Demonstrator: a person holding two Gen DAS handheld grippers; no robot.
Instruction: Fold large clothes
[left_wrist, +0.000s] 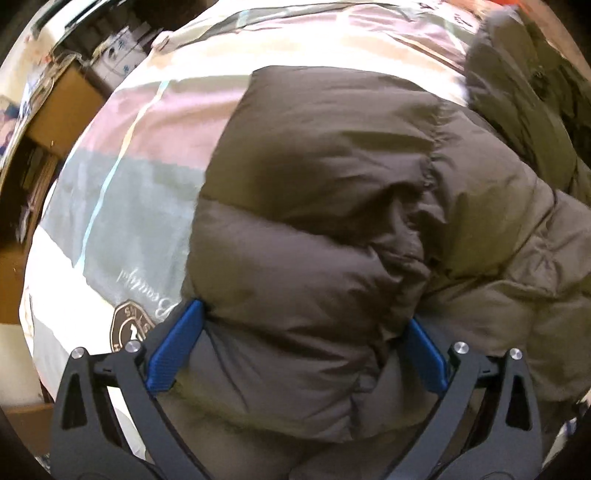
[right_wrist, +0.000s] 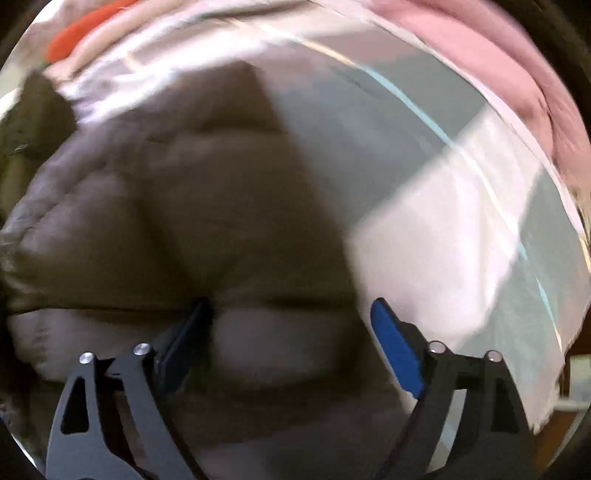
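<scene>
A large brown puffer jacket lies on a bed with a striped pastel cover. My left gripper is open, its blue pads spread wide on either side of a puffy fold at the jacket's near edge, pressed against it. In the right wrist view the same jacket is blurred. My right gripper is open over the jacket's near edge, its left pad sunk in the fabric and its right pad by the jacket's right edge, over the cover.
An olive-green garment lies at the far right on the bed. Cardboard boxes and clutter stand off the bed's left side. A pink blanket lies at the far right, with something orange at the top left.
</scene>
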